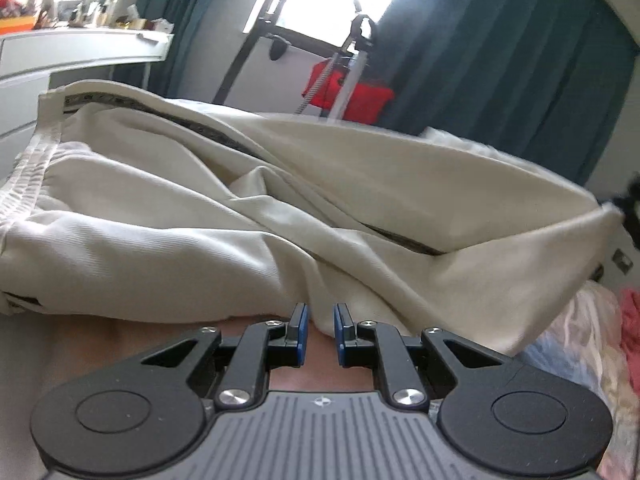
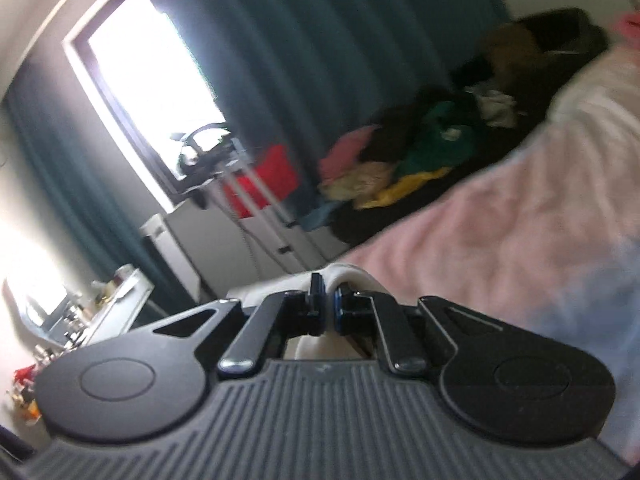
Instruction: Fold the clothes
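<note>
You will find no text you can read in either view. The dark band point(image 1: 168, 114) sewn inside the waist of the cream garment point(image 1: 240, 216) carries small pale marks, but they are too small and blurred for you to make out any letter or number. A small round emblem point(image 1: 321, 401) sits on the grey ribbed body of your left gripper point(image 1: 320, 320); it is a symbol, not writing. The right wrist view is too blurred to give you anything.

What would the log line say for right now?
left gripper: shut on cream garment | right gripper: shut on cream garment | garment lifted
</note>
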`<state>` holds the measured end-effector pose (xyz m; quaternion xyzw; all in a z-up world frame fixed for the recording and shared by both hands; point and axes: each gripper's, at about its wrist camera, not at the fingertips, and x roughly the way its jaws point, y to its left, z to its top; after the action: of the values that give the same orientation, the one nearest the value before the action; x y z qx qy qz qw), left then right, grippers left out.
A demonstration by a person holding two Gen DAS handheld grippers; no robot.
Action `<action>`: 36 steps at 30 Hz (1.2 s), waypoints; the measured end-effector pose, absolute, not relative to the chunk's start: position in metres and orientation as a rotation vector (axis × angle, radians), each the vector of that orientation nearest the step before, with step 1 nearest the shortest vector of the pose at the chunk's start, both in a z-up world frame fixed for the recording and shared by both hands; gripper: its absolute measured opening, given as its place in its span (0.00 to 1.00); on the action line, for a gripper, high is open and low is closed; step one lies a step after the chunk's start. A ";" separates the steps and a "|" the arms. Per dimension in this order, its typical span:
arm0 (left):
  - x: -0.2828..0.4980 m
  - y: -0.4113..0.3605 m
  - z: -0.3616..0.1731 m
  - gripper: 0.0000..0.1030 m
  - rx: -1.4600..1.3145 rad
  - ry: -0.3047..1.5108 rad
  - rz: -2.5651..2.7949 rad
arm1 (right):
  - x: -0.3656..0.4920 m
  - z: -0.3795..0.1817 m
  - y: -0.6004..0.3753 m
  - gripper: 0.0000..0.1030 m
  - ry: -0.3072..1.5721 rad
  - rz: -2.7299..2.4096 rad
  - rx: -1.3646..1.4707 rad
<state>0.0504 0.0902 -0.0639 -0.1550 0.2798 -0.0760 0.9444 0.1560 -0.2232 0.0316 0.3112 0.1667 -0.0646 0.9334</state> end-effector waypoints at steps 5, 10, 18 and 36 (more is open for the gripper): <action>0.038 0.075 -0.060 0.13 -0.244 0.560 -0.160 | 0.098 -0.003 -0.238 0.08 0.382 -0.153 0.648; 0.030 0.061 -0.066 0.13 -0.172 0.577 -0.174 | 0.067 -0.041 -0.240 0.08 0.450 -0.125 0.647; 0.022 0.029 -0.078 0.36 0.009 0.521 -0.224 | 0.040 -0.084 -0.248 0.09 0.493 -0.097 0.774; 0.043 -0.119 -0.079 0.78 0.735 0.140 -0.377 | 0.037 -0.112 -0.285 0.34 0.479 -0.069 1.057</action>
<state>0.0430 -0.1186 -0.0788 0.3570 0.0679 -0.1832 0.9134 0.0367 -0.2849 -0.1124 0.4991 0.2263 -0.0328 0.8359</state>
